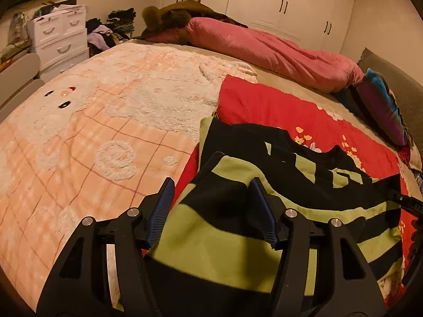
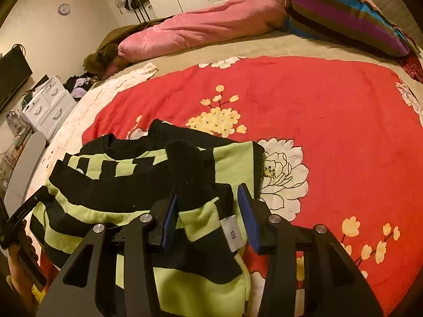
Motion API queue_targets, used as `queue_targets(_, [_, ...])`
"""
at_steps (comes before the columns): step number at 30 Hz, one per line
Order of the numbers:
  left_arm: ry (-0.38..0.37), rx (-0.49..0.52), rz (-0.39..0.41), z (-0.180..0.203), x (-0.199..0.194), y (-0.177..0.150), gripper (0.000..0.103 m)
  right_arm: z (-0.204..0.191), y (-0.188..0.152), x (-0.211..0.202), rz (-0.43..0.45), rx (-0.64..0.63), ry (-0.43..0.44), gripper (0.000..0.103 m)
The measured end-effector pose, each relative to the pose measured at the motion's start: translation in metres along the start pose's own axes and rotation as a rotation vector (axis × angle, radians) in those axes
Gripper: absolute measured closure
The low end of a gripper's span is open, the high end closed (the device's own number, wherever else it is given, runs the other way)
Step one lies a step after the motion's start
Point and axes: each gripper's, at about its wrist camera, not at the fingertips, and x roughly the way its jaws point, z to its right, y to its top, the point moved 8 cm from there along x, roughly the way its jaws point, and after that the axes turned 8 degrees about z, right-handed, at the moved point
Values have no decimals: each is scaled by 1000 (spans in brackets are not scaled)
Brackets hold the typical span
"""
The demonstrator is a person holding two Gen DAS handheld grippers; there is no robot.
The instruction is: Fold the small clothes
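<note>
Both claws, left claw [image 1: 211,185] and right claw [image 2: 207,194], stand apart astride the striped sweater [image 1: 232,227]; neither clamps it.

Striped top [image 1: 224,235] lower hem cut off by frame edge, tag [image 2: 232,233] print perhaps "150"

A small sweater [image 2: 148,185] with broad black and lime-green stripes lies rumpled and partly folded on the bed, its black neckline toward 11 o'clock in the right wrist view. A black sleeve end is bunched on top near the middle. At 5 o'clock a white size tag [image 2: 232,233] shows at a turned-over edge.
</note>
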Motion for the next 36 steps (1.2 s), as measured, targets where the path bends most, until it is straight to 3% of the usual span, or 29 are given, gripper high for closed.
queue_targets(4, [-37, -11, -25, 3, 10, -4, 52, 4, -4, 7, -20, 16, -2, 61])
queue_targets(6, [-53, -18, -39, 5, 15, -6, 66, 5, -7, 9, -24, 24, -4, 66])
queue_targets(7, [-58, -15, -49, 6, 17, -7, 84, 5, -8, 9, -24, 32, 2, 70])
queue_targets(10, [-43, 25, -48, 12, 14, -8, 99, 2, -9, 4, -11, 40, 9, 80])
queue_targets(12, [-35, 45, -24, 15, 7, -4, 100, -1, -6, -4, 11, 41, 18, 84])
queue_targets(18, [-54, 71, 148, 27, -37, 29, 101, -7, 11, -32, 80, 67, 81, 86])
queue_targets(20, [-57, 61, 164, 29, -41, 36, 101, -9, 21, -39, 108, 65, 91, 86])
queue_targets(26, [-35, 44, 131, 37, -26, 46, 101, -9, 45, -42, 140, 75, 95, 88])
queue_targets(36, [44, 35, 46, 44, 0, 53, 101, -1, 54, -27, 136, 67, 41, 91])
